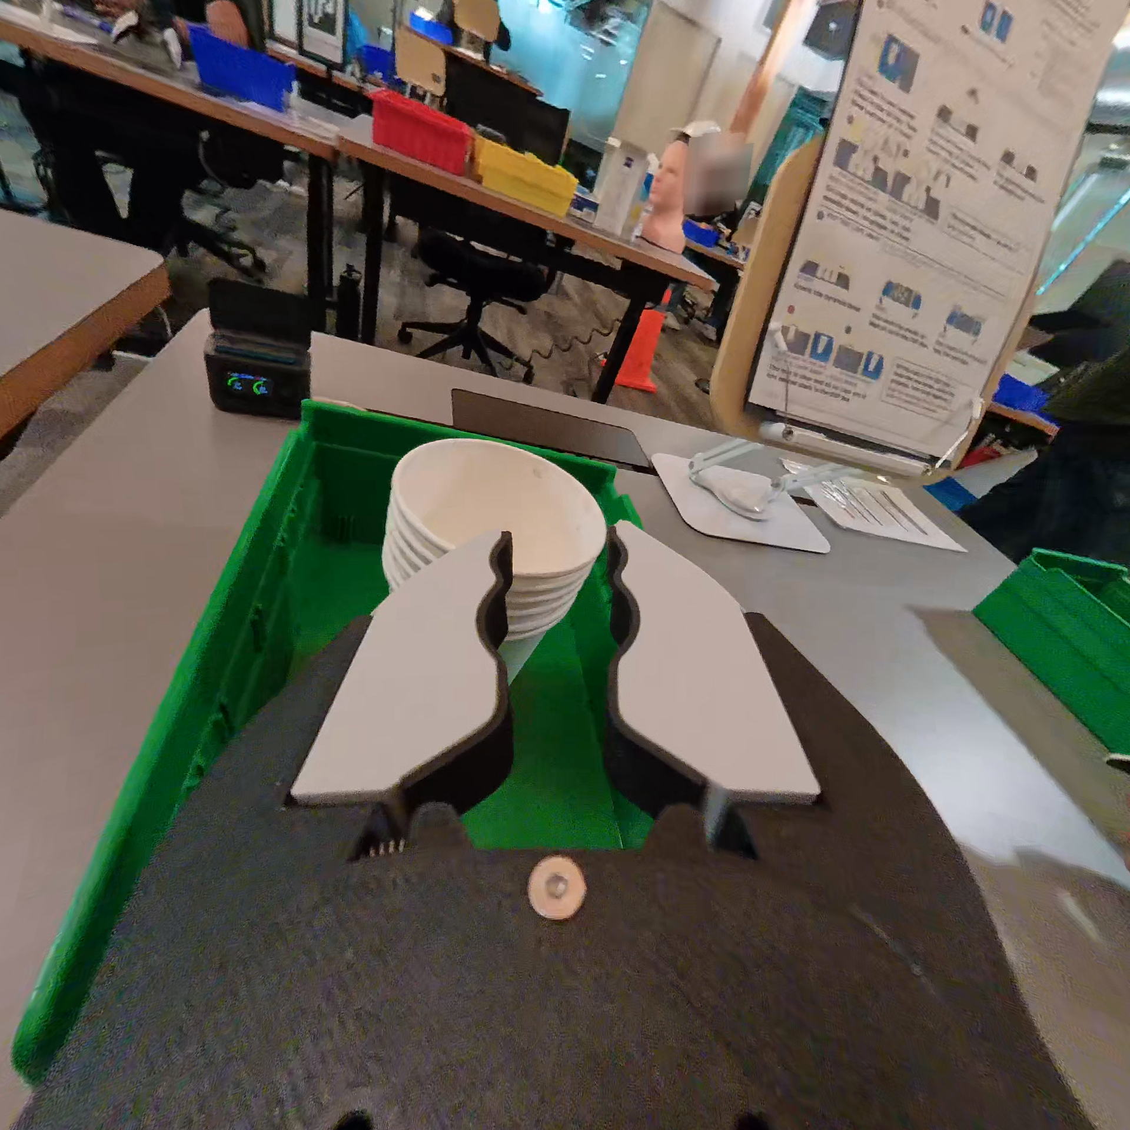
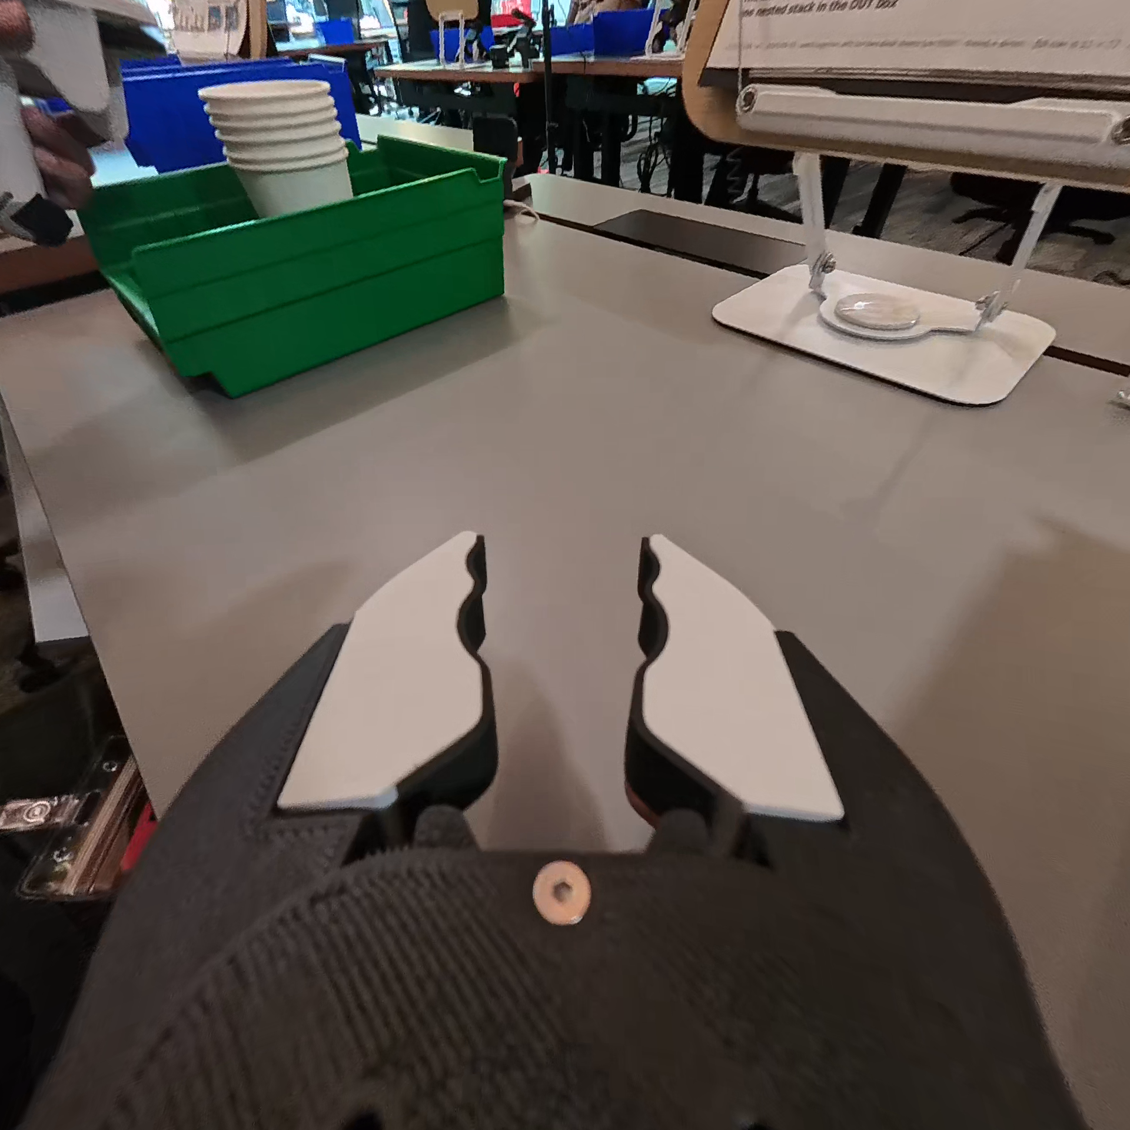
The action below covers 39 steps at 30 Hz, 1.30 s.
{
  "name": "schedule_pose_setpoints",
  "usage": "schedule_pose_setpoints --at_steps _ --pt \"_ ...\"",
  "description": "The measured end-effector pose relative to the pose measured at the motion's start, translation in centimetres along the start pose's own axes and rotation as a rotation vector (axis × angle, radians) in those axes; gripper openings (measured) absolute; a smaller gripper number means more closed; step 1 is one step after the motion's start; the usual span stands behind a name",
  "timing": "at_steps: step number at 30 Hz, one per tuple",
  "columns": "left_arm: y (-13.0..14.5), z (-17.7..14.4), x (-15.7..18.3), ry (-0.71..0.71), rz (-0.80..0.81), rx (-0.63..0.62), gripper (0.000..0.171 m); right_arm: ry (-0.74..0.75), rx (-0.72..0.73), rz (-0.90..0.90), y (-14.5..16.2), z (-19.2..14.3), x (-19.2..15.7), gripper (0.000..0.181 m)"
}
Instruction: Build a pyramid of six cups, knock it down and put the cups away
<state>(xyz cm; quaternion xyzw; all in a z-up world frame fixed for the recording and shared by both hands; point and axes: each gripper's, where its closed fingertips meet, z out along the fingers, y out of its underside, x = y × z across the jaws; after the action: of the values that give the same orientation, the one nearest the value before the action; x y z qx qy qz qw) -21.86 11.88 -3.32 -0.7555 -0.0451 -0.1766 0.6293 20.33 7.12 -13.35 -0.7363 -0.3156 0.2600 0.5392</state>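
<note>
A stack of several nested white paper cups (image 1: 489,532) stands tilted inside a green bin (image 1: 263,587). My left gripper (image 1: 557,541) is open above the bin, its fingertips at either side of the stack's near side, not closed on it. In the right wrist view the same cup stack (image 2: 284,147) stands in the green bin (image 2: 318,275) at the far left of the grey table. My right gripper (image 2: 562,544) is open and empty, low over the bare table, well short of the bin.
A white stand base (image 2: 886,330) holds a poster board (image 1: 917,202) at the table's back right. A second green bin (image 1: 1070,636) sits at the right edge. A small black device (image 1: 257,367) sits behind the bin. A dark panel (image 1: 544,428) lies in the tabletop.
</note>
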Motion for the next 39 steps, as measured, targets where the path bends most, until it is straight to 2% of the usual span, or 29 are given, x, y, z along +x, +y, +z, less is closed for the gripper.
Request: schedule_pose_setpoints --at_steps 2,7,10,13,15,18,23,28,31,34,39 --pt "0.0 0.0 1.0 0.054 0.021 0.006 0.03 -0.012 -0.011 0.003 0.2 0.1 -0.2 0.049" --pt "-0.4 -0.1 1.9 0.082 0.104 0.008 0.027 -0.038 -0.012 0.048 0.4 -0.5 -0.8 0.049" --pt "0.4 -0.2 3.4 0.155 0.348 -0.132 0.03 -0.068 -0.013 0.049 0.3 -1.3 -1.3 0.048" --pt "2.0 0.1 2.4 0.122 0.673 -0.294 0.03 -0.086 0.015 0.068 -0.2 -1.7 -1.5 0.047" --pt "2.1 0.6 2.2 0.117 0.807 -0.326 0.029 -0.119 0.032 0.104 -0.5 -1.5 -2.0 0.047" --pt "1.9 1.3 2.8 0.158 0.902 -0.321 0.022 -0.189 0.054 0.174 -0.6 -1.2 -2.9 0.049" --pt "2.6 2.5 2.0 0.196 0.907 -0.451 0.025 -0.253 0.06 0.283 -0.5 -1.0 -3.3 0.051" --pt "4.0 2.9 0.3 0.198 0.906 -0.601 0.02 -0.275 0.112 0.323 -1.6 -1.6 -3.1 0.051" --pt "4.1 3.2 0.6 0.231 0.854 -0.596 0.01 -0.297 0.12 0.344 -1.8 -1.6 -3.3 0.052" --pt "4.0 3.3 0.9 0.254 0.797 -0.589 0.011 -0.317 0.116 0.359 -1.8 -1.5 -3.5 0.052" --pt "4.2 3.3 0.5 0.252 0.806 -0.628 0.008 -0.324 0.121 0.391 -1.9 -1.5 -3.3 0.052"
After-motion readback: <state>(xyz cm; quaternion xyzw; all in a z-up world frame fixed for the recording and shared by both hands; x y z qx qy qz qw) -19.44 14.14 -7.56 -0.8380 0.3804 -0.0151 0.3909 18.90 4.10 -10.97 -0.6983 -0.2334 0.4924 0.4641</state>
